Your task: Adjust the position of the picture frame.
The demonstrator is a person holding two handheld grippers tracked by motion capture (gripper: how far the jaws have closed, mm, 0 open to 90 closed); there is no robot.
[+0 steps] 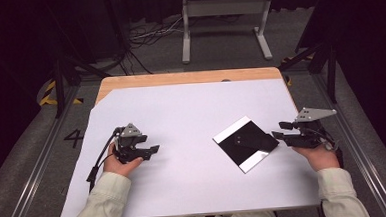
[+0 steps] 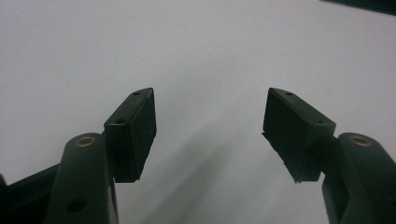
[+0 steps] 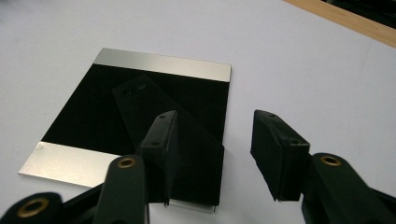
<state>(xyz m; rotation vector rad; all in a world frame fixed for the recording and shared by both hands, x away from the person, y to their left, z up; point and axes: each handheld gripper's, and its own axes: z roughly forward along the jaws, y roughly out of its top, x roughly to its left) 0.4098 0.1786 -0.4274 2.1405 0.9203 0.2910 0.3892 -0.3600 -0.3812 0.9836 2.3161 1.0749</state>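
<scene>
- Both claws stand wide and hold nothing: the right gripper [image 1: 277, 134] hovers at the right edge of the black plate [image 1: 245, 143], while the left gripper [image 1: 153, 150] waits well apart from it over bare paper.
- White sheet [image 1: 191, 108], the largest thing, covers most of the wooden table [image 1: 179, 78]; the plate lies flat on it, right of centre and turned cornerwise to the person.
- As I judge it, the work has barely begun: the plate is not yet gripped or lifted, and the right claw still has to close on its near edge.
- Seen from the right gripper view, the black plate [image 3: 135, 126] has two bright silver bands [image 3: 163, 64] along opposite edges and a darker flap with small holes on top; one jaw hangs over the plate, the other over paper beside it, so the edge lies between them.
- Seen from the left gripper view, the parted pads [image 2: 135, 135] frame plain white paper.
- Cables and a grey stand [image 1: 224, 21] on the floor beyond appear from above.
</scene>
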